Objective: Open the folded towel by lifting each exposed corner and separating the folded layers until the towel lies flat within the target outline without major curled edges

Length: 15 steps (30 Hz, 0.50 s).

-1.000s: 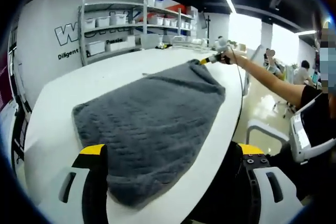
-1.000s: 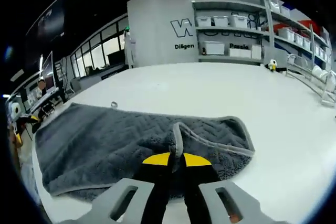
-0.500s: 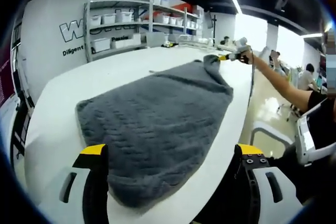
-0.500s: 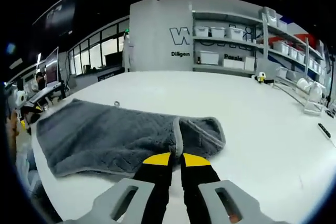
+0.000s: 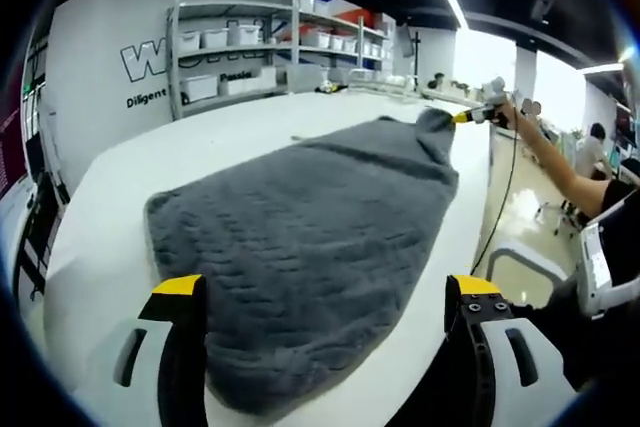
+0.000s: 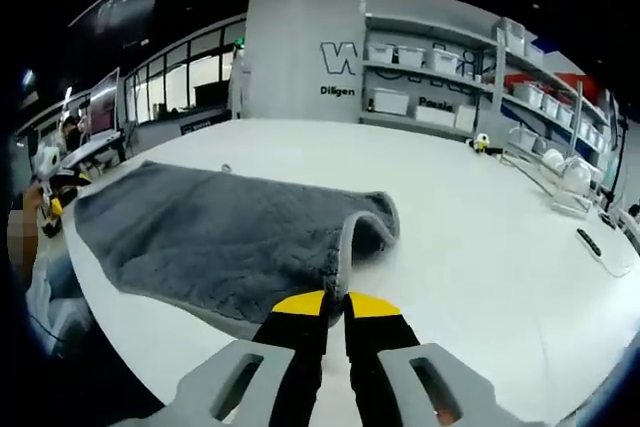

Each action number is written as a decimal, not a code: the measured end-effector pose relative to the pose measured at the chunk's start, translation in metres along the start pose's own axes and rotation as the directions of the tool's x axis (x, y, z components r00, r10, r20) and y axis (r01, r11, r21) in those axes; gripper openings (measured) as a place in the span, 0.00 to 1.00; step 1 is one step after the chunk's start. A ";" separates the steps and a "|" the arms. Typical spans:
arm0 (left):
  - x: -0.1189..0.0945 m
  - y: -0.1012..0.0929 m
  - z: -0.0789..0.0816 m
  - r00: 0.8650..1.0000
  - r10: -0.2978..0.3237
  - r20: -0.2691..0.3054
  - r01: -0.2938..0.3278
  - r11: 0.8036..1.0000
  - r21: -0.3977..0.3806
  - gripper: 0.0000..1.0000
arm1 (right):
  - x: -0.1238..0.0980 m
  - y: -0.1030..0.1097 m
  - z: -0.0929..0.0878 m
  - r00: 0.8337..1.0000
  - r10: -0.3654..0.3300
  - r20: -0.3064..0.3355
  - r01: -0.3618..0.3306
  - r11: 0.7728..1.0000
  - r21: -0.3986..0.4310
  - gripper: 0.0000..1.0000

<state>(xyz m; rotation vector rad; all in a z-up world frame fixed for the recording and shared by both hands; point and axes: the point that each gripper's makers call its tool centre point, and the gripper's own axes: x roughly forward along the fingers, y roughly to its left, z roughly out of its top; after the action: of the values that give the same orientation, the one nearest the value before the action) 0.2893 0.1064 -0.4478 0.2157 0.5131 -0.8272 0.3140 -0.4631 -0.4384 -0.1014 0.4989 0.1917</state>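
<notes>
A dark grey towel (image 5: 305,222) lies spread on the white table (image 5: 110,197), its near end hanging over the table's front edge between my left gripper's jaws. My left gripper (image 5: 325,297) is open, its yellow-tipped jaws wide apart to either side of the towel. My right gripper (image 6: 335,304) is shut on a raised corner of the towel (image 6: 225,242), which stands up as a thin fold between its jaws. In the left gripper view the right gripper (image 5: 478,115) holds that far corner at the end of a person's outstretched arm.
Grey shelving with white bins (image 6: 440,52) stands beyond the table, next to a white wall with lettering. A wire rack (image 6: 560,182) sits on the table's far right. People sit at desks (image 5: 590,137) in the background.
My right gripper has pulled the held corner further out, stretching the towel longer and flatter. The left gripper's jaws have stayed open by the near end.
</notes>
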 end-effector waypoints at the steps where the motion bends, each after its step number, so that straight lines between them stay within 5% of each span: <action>1: 0.000 -0.002 0.002 1.000 -0.002 0.008 0.002 1.000 0.002 0.97 | -0.005 -0.002 -0.004 1.000 -0.015 -0.013 0.015 1.000 -0.013 0.03; 5: 0.001 -0.004 0.003 1.000 -0.007 0.012 0.007 1.000 0.009 0.97 | -0.012 -0.011 -0.020 0.994 -0.078 -0.077 0.071 0.994 -0.081 0.03; 15: 0.002 -0.009 0.002 1.000 -0.020 0.000 0.020 1.000 0.019 0.96 | -0.011 -0.018 -0.058 0.968 -0.116 -0.223 0.080 0.983 -0.163 0.03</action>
<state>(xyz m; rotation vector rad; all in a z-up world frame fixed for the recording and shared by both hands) 0.2847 0.0984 -0.4474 0.2288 0.5079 -0.8518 0.2816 -0.4907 -0.4826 -0.3003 0.7099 0.1207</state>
